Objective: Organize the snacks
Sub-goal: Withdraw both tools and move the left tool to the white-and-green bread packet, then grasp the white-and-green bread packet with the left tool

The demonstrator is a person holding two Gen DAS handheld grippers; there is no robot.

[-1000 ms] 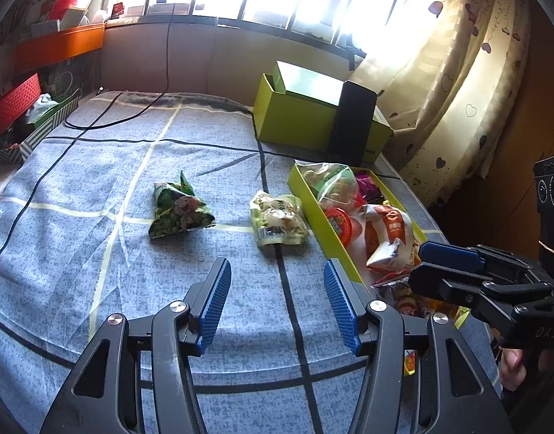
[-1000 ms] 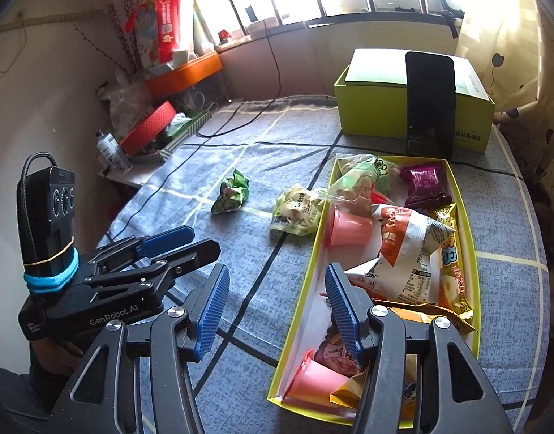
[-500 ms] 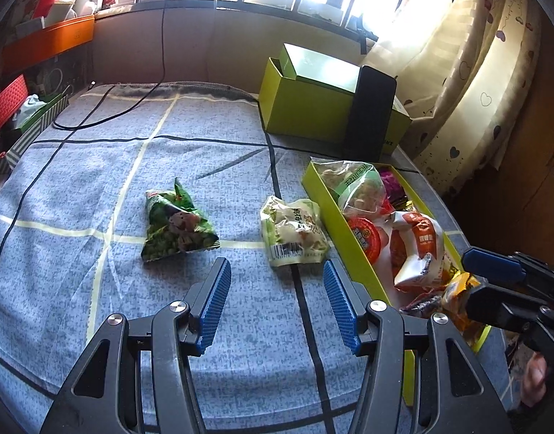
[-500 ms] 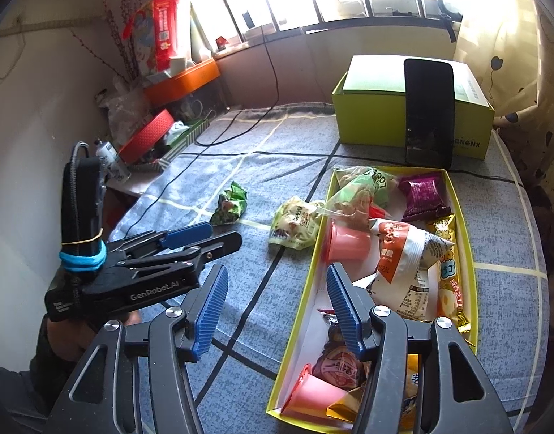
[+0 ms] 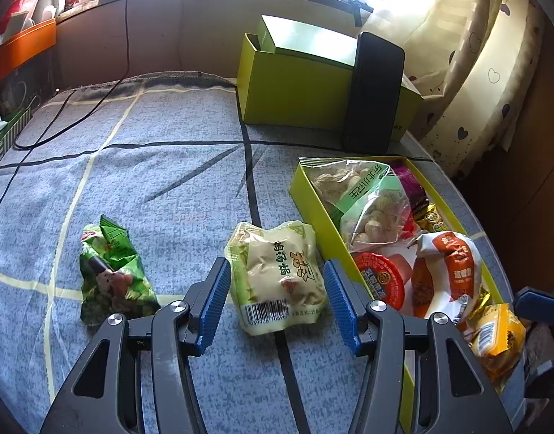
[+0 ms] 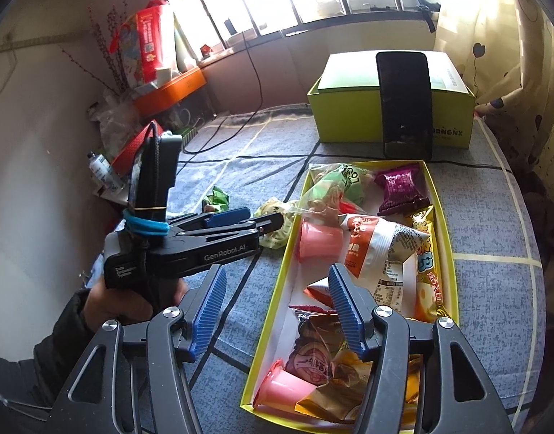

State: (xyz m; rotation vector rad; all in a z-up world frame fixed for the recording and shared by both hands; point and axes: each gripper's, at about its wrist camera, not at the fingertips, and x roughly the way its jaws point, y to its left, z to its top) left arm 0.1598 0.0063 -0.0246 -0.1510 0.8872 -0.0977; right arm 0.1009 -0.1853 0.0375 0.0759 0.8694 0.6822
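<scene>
A pale yellow-green snack pouch (image 5: pixel 278 275) lies on the blue cloth, just left of the yellow tray (image 5: pixel 314 209). My left gripper (image 5: pixel 275 300) is open, its jaws on either side of the pouch's near end without touching it. A green snack bag (image 5: pixel 110 275) lies further left. The tray holds several snacks: a peanut bag (image 5: pixel 363 199), a red-lidded cup (image 5: pixel 379 278), an orange-white packet (image 5: pixel 446 271). My right gripper (image 6: pixel 277 311) is open and empty above the tray's near left edge (image 6: pixel 273 311). The left gripper also shows in the right wrist view (image 6: pixel 240 222), over the pouch (image 6: pixel 275 224).
A green box (image 5: pixel 298 83) with a black phone (image 5: pixel 374 94) leaning on it stands at the back. A black cable (image 5: pixel 78 115) runs across the far left cloth. Clutter and an orange shelf (image 6: pixel 168 88) lie beyond the left edge. Curtains (image 5: pixel 475 54) hang at right.
My left gripper has moved forward and lower until its open jaws flank the pale pouch. The right gripper has barely shifted over the tray.
</scene>
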